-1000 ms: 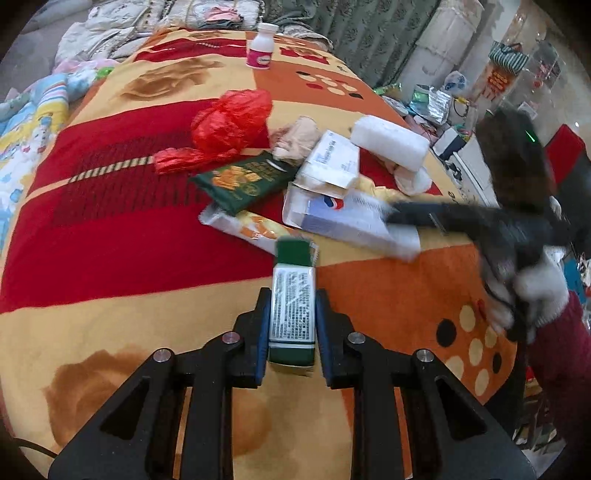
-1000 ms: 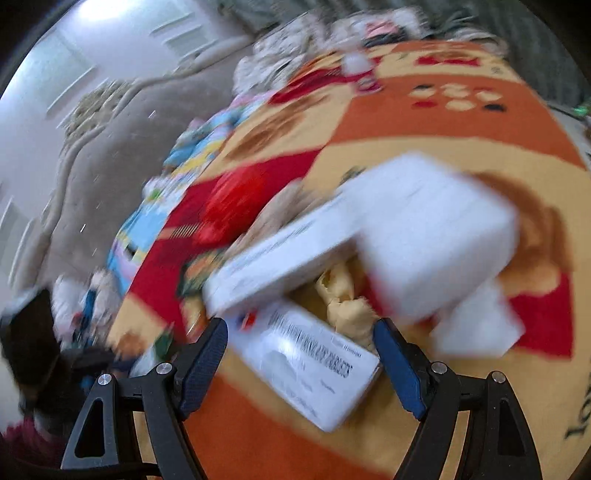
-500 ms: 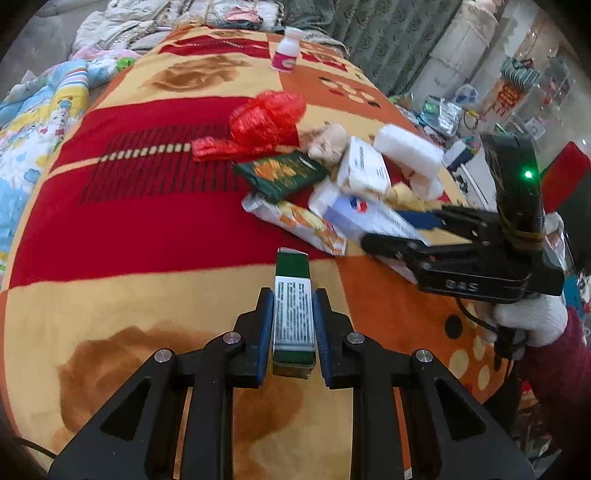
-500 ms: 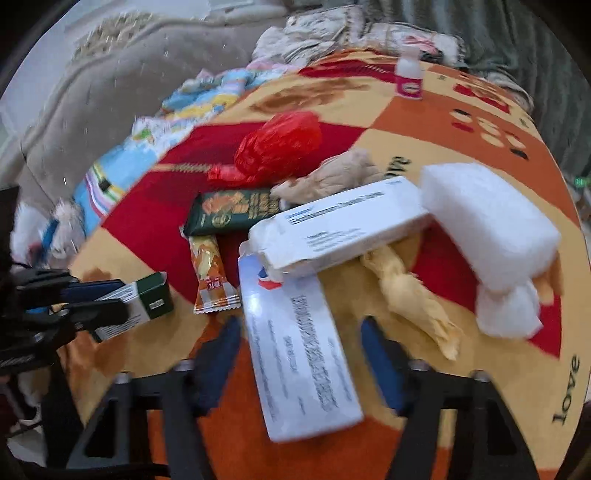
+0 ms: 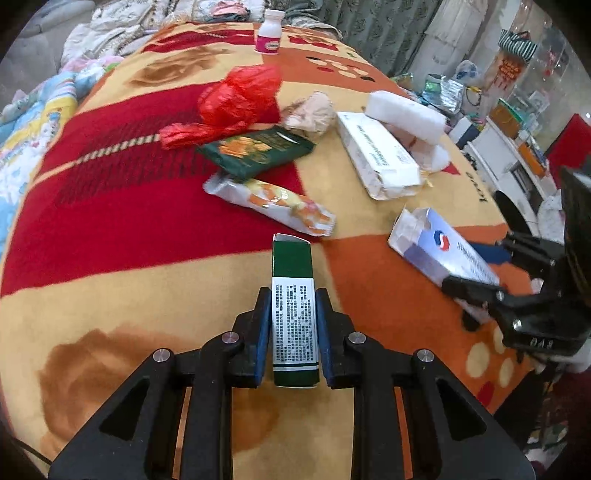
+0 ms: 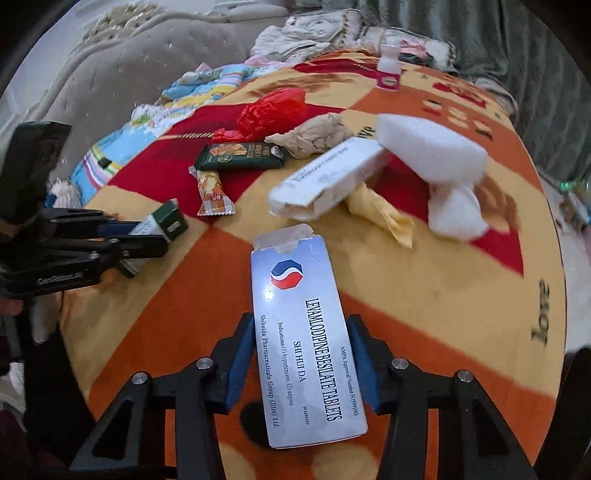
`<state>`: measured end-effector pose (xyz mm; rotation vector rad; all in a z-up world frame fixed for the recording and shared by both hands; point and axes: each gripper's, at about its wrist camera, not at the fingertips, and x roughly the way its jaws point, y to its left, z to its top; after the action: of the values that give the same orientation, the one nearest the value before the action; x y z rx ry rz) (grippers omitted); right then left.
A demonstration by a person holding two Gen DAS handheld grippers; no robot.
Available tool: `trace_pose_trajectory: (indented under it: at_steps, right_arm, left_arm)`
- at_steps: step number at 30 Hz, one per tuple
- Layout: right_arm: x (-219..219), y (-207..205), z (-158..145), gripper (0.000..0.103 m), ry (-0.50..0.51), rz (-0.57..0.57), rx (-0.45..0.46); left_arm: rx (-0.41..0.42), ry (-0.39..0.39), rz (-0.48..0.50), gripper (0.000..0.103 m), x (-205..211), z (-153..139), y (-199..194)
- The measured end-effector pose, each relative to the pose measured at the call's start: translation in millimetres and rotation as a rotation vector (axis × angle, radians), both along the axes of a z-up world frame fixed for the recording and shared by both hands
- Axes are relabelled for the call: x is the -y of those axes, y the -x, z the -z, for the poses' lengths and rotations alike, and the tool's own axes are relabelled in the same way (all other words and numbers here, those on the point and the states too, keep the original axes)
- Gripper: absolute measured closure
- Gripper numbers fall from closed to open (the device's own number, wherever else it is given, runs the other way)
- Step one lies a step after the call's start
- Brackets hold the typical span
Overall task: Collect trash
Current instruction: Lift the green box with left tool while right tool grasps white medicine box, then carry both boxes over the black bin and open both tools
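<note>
**Ana:** Bedding first: a big red, orange and yellow blanket (image 5: 110, 229) covers the whole surface, with a padded headboard behind and a cluttered room off to the side. Trash is scattered across the far half.

**Ben:** What's the biggest piece out there?

**Ana:** A white foam block (image 6: 432, 147), then a long white carton (image 6: 328, 177) lying at a slant beside it, a crumpled red plastic bag (image 5: 236, 99), a dark green packet (image 5: 255, 151) and an orange snack wrapper (image 5: 273, 203). A small pink-labelled bottle (image 5: 268, 31) stands well apart at the far edge.

**Ben:** And the grippers?

**Ana:** The right gripper (image 6: 301, 362) has the blue tablet box (image 6: 299, 325) between its fingers, the box's long axis running straight out along them, open flap pointing away. Its jaws are closing; the blue pads look to be at the box's long edges, though I can't be sure both press yet.

**Ben:** The left?

**Ana:** The left gripper (image 5: 293, 325) is clamped on a slim green carton (image 5: 293, 306), also lengthwise, flap end forward, lifted off the blanket.

**Ben:** So which hand is nearer the rest?

**Ana:** The left sits just short of the snack wrapper; the right faces the white carton. With both likely full, I'd guess dropping comes before reaching.
</note>
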<state>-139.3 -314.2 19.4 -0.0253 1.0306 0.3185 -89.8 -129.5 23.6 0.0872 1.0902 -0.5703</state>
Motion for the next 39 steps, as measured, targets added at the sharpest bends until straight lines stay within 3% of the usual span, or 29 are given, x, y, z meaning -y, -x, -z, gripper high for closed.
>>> trace_pose_trajectory:
  at_steps: [3,7,17,30,39]
  right_arm:
    - [1.4,17.2,-5.2,0.055,-0.024,-0.001,0.034]
    - [8.7,37.7,-18.9,0.055,0.069,0.027,0.118]
    - [117.7,68.7,-36.9,0.055,0.049,0.309,0.131]
    - [242.1,102.8,-18.0,0.055,0.059,0.605,0.082]
    - [289.7,113.5,3.2,0.055,0.040,0.715,0.022]
  left_arm:
    - [0.006,0.038,0.031,0.084,8.0,-9.2,11.3]
    - [0.016,0.087,0.080,0.084,33.7,-22.3,23.7]
    - [0.021,0.145,0.257,0.084,152.5,-38.0,40.7]
    - [0.019,0.133,0.415,0.084,283.9,-36.4,46.3]
    - [-0.069,0.196,0.459,0.084,342.9,-27.2,46.4]
